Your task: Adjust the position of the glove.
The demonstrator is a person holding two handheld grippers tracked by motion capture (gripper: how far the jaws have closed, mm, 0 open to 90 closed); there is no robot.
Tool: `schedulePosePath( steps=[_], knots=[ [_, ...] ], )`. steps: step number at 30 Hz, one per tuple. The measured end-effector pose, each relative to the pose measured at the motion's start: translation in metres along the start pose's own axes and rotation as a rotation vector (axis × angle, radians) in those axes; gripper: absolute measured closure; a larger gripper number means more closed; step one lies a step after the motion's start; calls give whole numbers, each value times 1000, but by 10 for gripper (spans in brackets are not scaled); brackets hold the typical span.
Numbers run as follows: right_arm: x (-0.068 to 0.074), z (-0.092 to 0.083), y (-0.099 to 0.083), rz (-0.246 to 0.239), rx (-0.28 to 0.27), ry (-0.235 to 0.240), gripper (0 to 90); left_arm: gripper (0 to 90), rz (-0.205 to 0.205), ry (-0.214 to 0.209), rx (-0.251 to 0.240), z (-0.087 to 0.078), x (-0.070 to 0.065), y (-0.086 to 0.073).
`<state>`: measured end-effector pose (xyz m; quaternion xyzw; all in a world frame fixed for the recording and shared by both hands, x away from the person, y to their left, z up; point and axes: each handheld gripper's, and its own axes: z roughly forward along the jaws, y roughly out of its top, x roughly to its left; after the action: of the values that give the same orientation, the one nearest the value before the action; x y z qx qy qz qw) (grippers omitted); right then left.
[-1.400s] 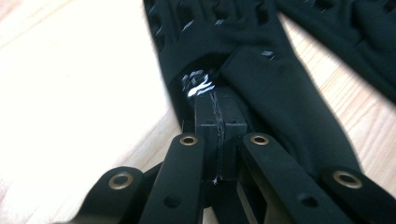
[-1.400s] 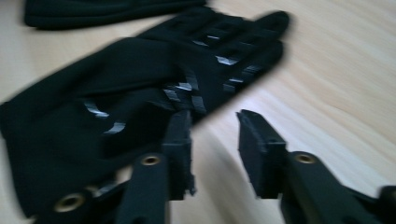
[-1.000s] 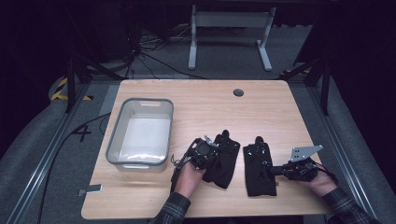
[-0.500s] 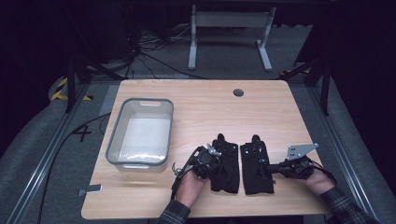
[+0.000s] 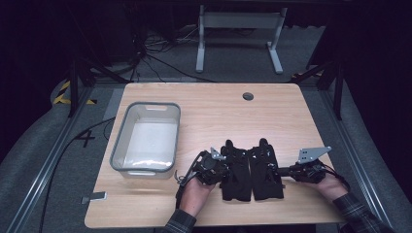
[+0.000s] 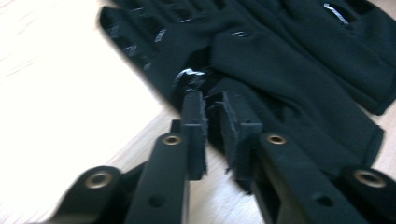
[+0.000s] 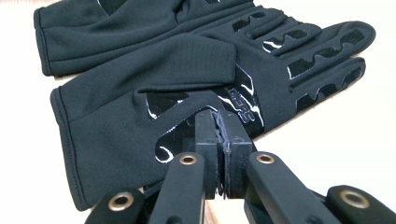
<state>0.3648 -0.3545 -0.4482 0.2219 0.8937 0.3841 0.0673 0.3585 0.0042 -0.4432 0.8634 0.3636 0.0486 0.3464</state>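
Note:
Two black gloves lie flat and side by side near the table's front edge, with their fingers pointing away from me. My left gripper (image 5: 225,171) (image 6: 210,100) is at the outer edge of the left glove (image 5: 236,171) (image 6: 299,126). Its jaws have just been opening, a narrow gap shows between the pads, and the glove's edge lies at their tips. My right gripper (image 5: 280,171) (image 7: 218,116) comes in from the right. It is shut on the outer edge of the right glove (image 5: 265,170) (image 7: 130,126). The left glove (image 7: 116,28) lies beyond it.
A clear plastic bin (image 5: 145,105) stands on the left part of the wooden table (image 5: 209,111). A round cable hole (image 5: 248,96) sits near the far edge. A small grey piece (image 5: 94,197) lies at the front left corner. A metal stand (image 5: 238,29) is behind the table.
The two gloves have been drawn closer and now touch along their inner edges. The right gripper moved left with its glove. The left gripper's pads have parted slightly.

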Motion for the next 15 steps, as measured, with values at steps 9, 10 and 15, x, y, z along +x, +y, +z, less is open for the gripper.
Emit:
schedulePosePath(
  steps=[9, 10, 15],
  knots=[
    [4, 4, 4, -15, -5, 14, 894, 637, -32, 10, -12, 10, 4, 2],
    [5, 5, 5, -17, -7, 16, 894, 632, -37, 10, -5, 12, 4, 3],
    [6, 9, 4, -29, 26, 8, 894, 633, -27, 17, 12, 18, 2, 3]
  ],
)
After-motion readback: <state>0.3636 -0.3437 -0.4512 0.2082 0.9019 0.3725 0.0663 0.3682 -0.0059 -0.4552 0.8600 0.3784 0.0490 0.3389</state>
